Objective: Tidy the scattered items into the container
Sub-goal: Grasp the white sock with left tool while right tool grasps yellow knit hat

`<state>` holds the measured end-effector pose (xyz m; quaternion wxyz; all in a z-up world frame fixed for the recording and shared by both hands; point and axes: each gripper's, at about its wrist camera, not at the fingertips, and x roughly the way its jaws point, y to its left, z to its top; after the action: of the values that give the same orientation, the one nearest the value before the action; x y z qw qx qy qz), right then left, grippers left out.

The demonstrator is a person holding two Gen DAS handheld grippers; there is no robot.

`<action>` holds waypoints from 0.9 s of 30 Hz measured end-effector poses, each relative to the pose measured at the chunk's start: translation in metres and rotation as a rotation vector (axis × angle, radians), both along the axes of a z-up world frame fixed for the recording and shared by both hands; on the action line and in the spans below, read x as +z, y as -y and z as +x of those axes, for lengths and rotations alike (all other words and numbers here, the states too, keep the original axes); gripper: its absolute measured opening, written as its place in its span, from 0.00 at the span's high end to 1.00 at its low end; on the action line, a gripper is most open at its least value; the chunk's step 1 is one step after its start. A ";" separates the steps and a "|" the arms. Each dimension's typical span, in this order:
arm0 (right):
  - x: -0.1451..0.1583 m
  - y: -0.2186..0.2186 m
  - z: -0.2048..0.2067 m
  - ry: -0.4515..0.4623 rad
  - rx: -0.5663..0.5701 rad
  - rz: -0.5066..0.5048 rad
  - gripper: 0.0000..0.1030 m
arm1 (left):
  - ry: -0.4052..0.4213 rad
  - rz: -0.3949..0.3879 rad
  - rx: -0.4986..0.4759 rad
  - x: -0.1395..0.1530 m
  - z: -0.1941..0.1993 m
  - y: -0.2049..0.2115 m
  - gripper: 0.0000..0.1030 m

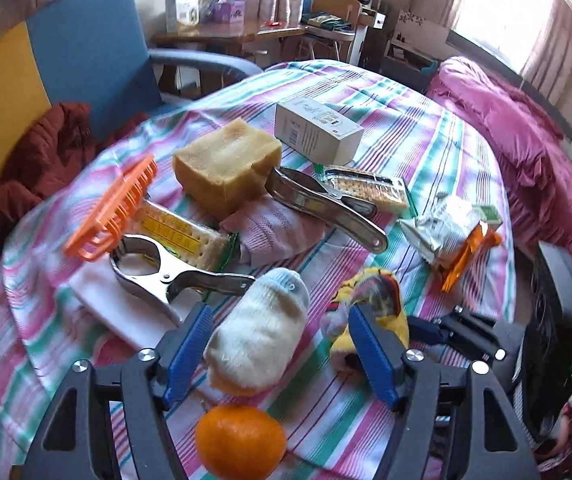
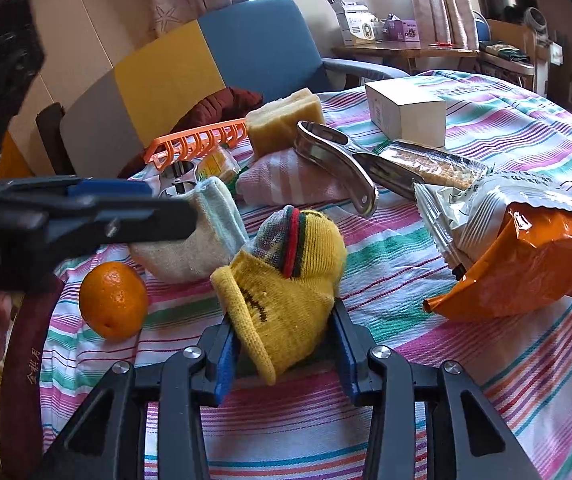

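Near the front edge of the striped bedcover [image 2: 466,344], your right gripper [image 2: 284,350] has its blue-padded fingers either side of the yellow knitted sock with red and green bands [image 2: 286,280]; they look to be touching its sides, though whether they grip it I cannot tell.

- Yellow sock: soft, light, compressible; you should take it across the bunched middle, where the knit is thickest.
- White rolled sock with pale blue toe [image 1: 258,340]: lies between the spread fingers of your left gripper [image 1: 282,350], unclamped; it should handle the same way.
- Round orange fruit [image 1: 241,442]: at the front edge, firm, smooth, apt to roll.
- Steel spring clamp [image 1: 166,272]: stiff, heavier, slippery.
- Orange foil snack bag [image 2: 526,272]: crinkly, crushable.
- White cardboard box [image 2: 406,114]: print too small to read.
- Cracker packet with yellow label [image 1: 182,232]: lettering illegible.
- Container: not clearly identified in either view.
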<state>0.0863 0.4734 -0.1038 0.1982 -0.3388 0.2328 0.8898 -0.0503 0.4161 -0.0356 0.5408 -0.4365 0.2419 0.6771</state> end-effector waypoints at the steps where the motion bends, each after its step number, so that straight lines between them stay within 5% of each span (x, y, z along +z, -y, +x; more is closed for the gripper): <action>1: 0.000 0.000 0.000 0.000 0.000 0.002 0.58 | 0.018 0.003 0.013 -0.001 -0.003 0.000 0.42; 5: -0.001 0.000 0.000 -0.004 0.000 0.004 0.58 | 0.042 -0.023 0.016 -0.006 -0.009 -0.004 0.64; 17: -0.002 -0.001 -0.001 -0.015 0.001 -0.003 0.57 | -0.110 -0.117 -0.046 -0.016 0.006 -0.008 0.53; 27: -0.001 0.004 -0.003 0.009 -0.006 0.034 0.58 | -0.103 -0.070 0.020 -0.014 0.001 0.003 0.64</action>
<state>0.0832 0.4689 -0.1049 0.2077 -0.3387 0.2179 0.8914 -0.0490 0.4130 -0.0499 0.5052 -0.4221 0.2889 0.6951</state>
